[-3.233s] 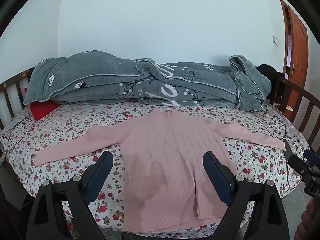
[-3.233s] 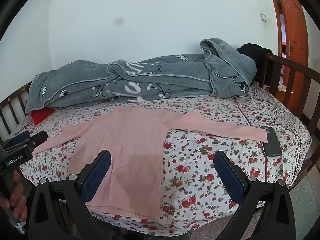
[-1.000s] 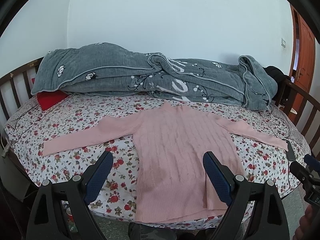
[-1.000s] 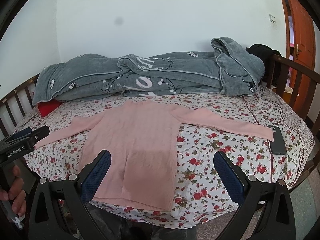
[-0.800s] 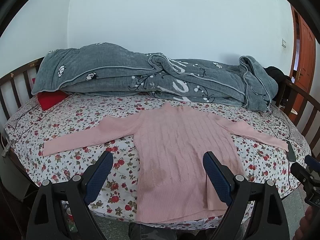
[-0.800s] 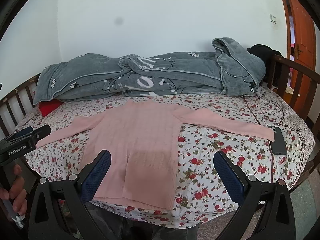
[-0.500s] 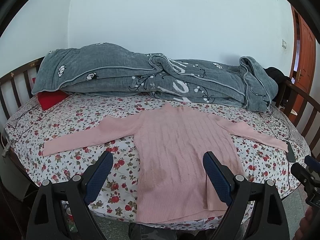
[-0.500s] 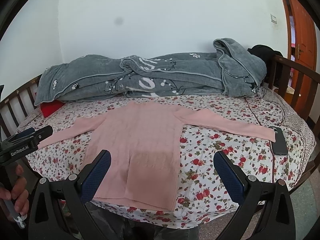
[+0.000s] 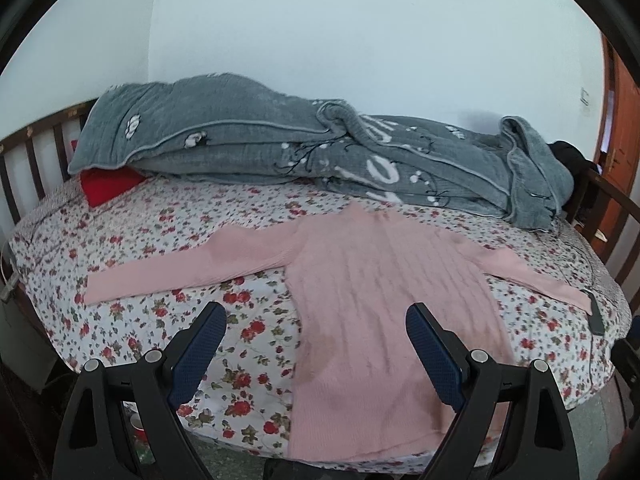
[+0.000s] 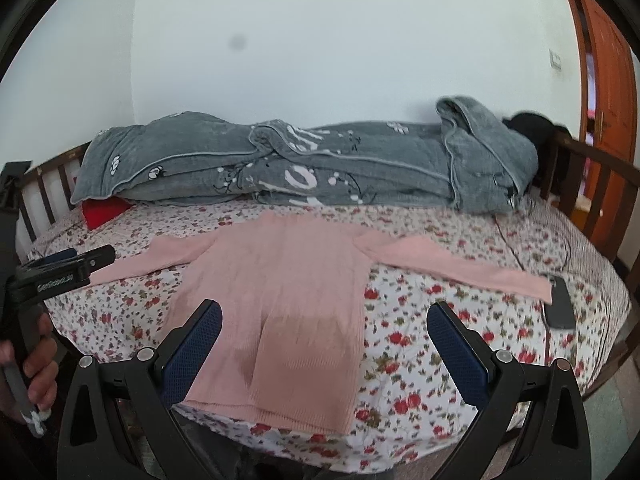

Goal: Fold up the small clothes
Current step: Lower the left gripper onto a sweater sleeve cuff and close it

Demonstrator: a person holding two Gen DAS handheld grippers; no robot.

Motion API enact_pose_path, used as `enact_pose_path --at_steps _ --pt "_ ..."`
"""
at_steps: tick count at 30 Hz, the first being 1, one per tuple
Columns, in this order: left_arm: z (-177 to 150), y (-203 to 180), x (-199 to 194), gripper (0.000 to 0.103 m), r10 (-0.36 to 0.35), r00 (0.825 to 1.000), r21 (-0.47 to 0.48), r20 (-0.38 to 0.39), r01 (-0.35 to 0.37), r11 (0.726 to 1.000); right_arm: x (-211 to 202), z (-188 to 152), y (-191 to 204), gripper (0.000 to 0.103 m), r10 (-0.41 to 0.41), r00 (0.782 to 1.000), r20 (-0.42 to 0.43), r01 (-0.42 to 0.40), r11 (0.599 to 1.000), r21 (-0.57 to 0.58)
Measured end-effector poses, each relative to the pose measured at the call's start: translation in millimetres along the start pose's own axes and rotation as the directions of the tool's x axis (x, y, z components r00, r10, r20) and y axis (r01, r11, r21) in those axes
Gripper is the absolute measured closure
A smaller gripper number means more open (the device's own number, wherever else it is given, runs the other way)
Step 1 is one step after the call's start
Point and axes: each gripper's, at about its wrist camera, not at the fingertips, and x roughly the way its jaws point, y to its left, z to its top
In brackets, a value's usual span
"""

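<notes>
I am at the very start of the fold. The pink knit sweater point(image 9: 384, 304) lies flat and face-down or face-up, I cannot tell which, on the floral bedsheet point(image 9: 168, 240), with both sleeves stretched straight out to the sides and nothing doubled over yet. No cloth is in either tool.

My left gripper point(image 9: 316, 348) hangs short of the bed edge, its fingers point(image 9: 198, 354) spread wide and empty; the sweater's hem sits ahead of it and toward its right finger, while the left sleeve point(image 9: 192, 264) runs out ahead, past the left finger. My right gripper point(image 10: 326, 350) hovers level beside it, fingers point(image 10: 456, 348) equally wide apart and holding nothing, with the sweater body ahead toward its left finger and the right sleeve point(image 10: 460, 268) reaching out ahead, beyond its right finger. The sleeve's cuff ends just beside a dark phone point(image 10: 560, 304).

I judge the next move to be reaching forward over the sheet to the two cuffs, pinching each thin layer of knit without gathering bedsheet, and bringing the sleeves in across the body. On the right I must lift the cuff clear of the phone. The grey blanket point(image 10: 304, 168) heaped well beyond the collar is out of the way.
</notes>
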Motion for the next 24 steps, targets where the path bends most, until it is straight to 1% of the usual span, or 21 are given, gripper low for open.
enact_pose_path --at_steps 2,4,6,8,11,13,14,17,20,22,24 --pt "-5 10 14 0.012 -0.002 1.000 -0.023 -0.015 0.002 1.000 9 -4 5 0.002 -0.003 1.000 0.006 0.003 1.000 -0.018" --pt "-10 23 34 0.012 0.000 0.999 -0.052 -0.037 -0.002 0.999 20 -9 9 0.002 0.002 1.000 -0.006 -0.003 1.000 -0.027" --pt "-16 38 57 0.012 0.021 0.998 -0.062 -0.057 -0.025 0.998 35 -16 12 0.002 0.013 1.000 -0.021 -0.014 0.999 -0.032" --pt "-21 53 78 0.012 0.046 0.996 -0.057 -0.073 -0.050 0.997 49 -23 14 0.002 0.016 1.000 -0.018 -0.016 0.999 -0.034" --pt "-26 83 111 0.013 0.107 0.988 -0.066 -0.115 -0.115 0.991 72 -32 16 0.002 0.014 0.999 -0.046 -0.016 0.999 -0.037" --pt "-29 111 129 0.014 0.118 0.982 -0.111 -0.146 -0.135 0.985 85 -36 15 0.003 0.013 0.997 -0.076 -0.015 1.000 -0.024" --pt "-30 126 135 0.014 0.113 0.981 -0.144 -0.156 -0.136 0.980 93 -39 13 0.003 0.019 0.995 -0.094 -0.020 1.000 -0.009" --pt "-30 174 151 0.018 0.069 0.984 -0.268 -0.164 -0.111 0.957 109 -45 9 0.007 0.054 0.990 -0.133 -0.049 0.998 0.043" --pt "-31 221 161 0.023 0.056 0.988 -0.384 -0.147 -0.110 0.917 123 -49 7 0.014 0.068 0.985 -0.161 -0.058 0.996 0.067" --pt "-31 252 168 0.026 0.066 0.988 -0.440 -0.138 -0.121 0.890 131 -51 10 0.016 0.059 0.984 -0.170 -0.051 0.997 0.053" --pt "-32 275 172 0.028 0.104 0.985 -0.479 -0.141 -0.160 0.863 136 -52 14 0.020 0.045 0.985 -0.165 -0.041 0.999 0.032"
